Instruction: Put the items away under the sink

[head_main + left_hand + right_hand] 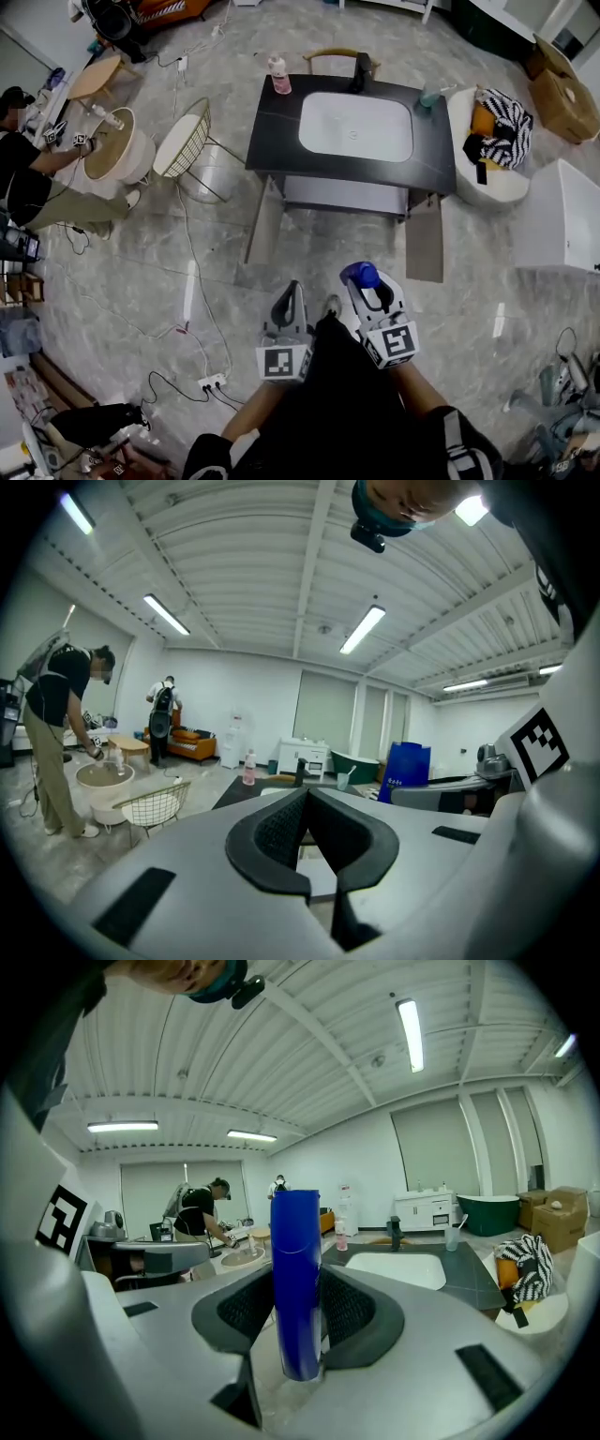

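Note:
A black-topped vanity [281, 141] with a white sink [356, 126] stands ahead, and both its cabinet doors [265, 221] hang open below. On the counter stand a pink bottle [278, 75], a black faucet [361, 70] and a cup [428, 96]. My right gripper [373, 289] is shut on an upright blue bottle [296, 1279], held short of the vanity; its cap [360, 274] shows in the head view. My left gripper [288, 314] is beside it, shut with nothing between its fingers [281, 832]. The vanity shows beyond the jaws in both gripper views.
A wire basket chair [184, 141] stands left of the vanity, with a person [28, 164] at a round tub beyond it. A white tub seat with striped cloth [495, 141] and a white box [562, 216] stand on the right. Cables and a power strip [211, 382] lie on the floor.

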Demonstrator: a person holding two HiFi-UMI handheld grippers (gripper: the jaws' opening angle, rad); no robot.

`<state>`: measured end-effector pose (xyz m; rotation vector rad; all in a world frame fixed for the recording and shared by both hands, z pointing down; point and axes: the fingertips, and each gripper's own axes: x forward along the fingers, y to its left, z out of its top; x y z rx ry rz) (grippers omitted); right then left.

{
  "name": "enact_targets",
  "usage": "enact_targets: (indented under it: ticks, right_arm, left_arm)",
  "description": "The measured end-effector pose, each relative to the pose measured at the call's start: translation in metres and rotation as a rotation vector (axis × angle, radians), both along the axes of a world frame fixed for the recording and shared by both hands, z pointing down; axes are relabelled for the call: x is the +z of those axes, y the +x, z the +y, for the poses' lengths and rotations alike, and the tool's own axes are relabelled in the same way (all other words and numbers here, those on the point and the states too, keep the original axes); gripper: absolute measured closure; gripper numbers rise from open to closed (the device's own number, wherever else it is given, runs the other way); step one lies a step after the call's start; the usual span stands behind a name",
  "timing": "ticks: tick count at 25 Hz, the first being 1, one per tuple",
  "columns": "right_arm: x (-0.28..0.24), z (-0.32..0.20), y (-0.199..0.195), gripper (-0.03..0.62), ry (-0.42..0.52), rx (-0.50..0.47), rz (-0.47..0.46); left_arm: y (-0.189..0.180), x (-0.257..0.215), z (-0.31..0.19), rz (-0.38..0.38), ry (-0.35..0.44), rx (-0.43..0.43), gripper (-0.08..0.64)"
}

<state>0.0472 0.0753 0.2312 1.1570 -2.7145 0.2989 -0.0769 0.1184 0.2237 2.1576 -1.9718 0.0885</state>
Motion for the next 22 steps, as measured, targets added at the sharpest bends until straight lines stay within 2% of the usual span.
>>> enact_targets:
  ticks: [4,9,18,22]
  right_arm:
    - [0.009,-0.036,-0.017,0.442,-0.036,0.019,0.041]
    - [0.024,-0.074,-0.036,0.442,-0.025,0.026,0.019]
    - [0.052,-0.13,-0.056,0.442,-0.002,0.153,0.027]
    - [0.083,-0.146,-0.054,0.442,0.026,0.191,0.016]
  left_arm:
    - [-0.017,-0.003,-0.036,0.04,0.01,-0.025,0.543]
    - [-0.037,0.009,-0.085,0.039,0.014,-0.016,0.543]
    - [-0.051,0.049,-0.168,0.067,0.007,0.141,0.543]
    - [-0.045,0.084,-0.184,0.072,0.023,0.169,0.543]
